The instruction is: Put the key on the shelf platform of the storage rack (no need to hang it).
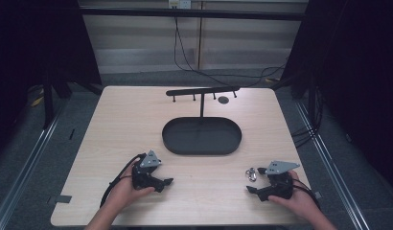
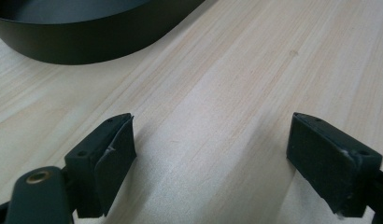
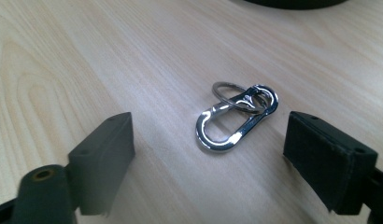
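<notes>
A shiny metal carabiner clip [image 3: 236, 121] with a key ring lies flat on the wooden table [image 1: 137, 120], seen small in the high view [image 1: 252, 174]. My right gripper [image 3: 210, 149] rests low over the table with its jaws wide apart; the clip lies just ahead of them, closer to the right jaw, touching neither. In the high view the right gripper [image 1: 254, 179] sits at the front right, held by a hand. My left gripper [image 1: 167, 182] rests at the front left, open [image 2: 210, 149], with bare wood between its jaws.
A black oval tray [image 1: 202, 136] sits mid-table, its wall also in the left gripper view [image 2: 87, 42]. Behind it a black stand [image 1: 202, 91] carries a crossbar with several small hooks. A dark round spot [image 1: 224, 99] marks the table near the stand. Cables hang behind the table.
</notes>
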Demonstrator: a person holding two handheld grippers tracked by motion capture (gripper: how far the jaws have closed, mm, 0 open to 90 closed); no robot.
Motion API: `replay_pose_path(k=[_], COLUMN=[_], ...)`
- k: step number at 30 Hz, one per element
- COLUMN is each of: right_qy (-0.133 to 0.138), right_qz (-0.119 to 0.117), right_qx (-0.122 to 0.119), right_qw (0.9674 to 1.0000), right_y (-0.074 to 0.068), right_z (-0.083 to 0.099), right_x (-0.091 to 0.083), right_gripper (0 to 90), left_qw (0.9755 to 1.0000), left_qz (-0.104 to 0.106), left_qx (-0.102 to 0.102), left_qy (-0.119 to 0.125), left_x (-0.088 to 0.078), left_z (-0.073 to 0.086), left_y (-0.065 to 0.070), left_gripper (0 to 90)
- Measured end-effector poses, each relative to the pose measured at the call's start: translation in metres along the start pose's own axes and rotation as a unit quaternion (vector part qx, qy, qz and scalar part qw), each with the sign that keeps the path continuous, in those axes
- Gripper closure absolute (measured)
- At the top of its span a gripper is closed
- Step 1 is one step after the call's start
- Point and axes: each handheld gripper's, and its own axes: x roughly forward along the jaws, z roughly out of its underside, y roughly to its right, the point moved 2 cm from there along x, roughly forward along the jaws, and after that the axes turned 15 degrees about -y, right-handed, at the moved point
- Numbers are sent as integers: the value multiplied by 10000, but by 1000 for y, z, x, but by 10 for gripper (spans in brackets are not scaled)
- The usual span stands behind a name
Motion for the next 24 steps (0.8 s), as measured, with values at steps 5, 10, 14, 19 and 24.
replay_pose_path(k=[5, 10, 14, 19, 24], right_qy=[-445, -528, -652, -1094, -1406], right_qz=[106, -31, -104, -134, -126], right_qx=[258, 653, 1013, 1125, 1278], right_qw=[9986, 9965, 9927, 9875, 9817], right_y=[1, 6, 9, 11, 10], right_z=[-4, -7, -14, -26, -36], right_x=[-7, -13, -20, -17, -12], right_gripper=[249, 266, 297, 342, 378], left_qw=[10000, 10000, 10000, 10000, 10000], left_qz=[3, -2, -9, -9, -15], left_qx=[-17, -58, -33, -34, -4], left_qy=[12, 53, 31, 33, 10], left_x=[0, 0, 0, 0, 0], left_z=[0, 0, 0, 0, 0], left_y=[0, 1, 0, 0, 0], left_gripper=[151, 151, 151, 151, 151])
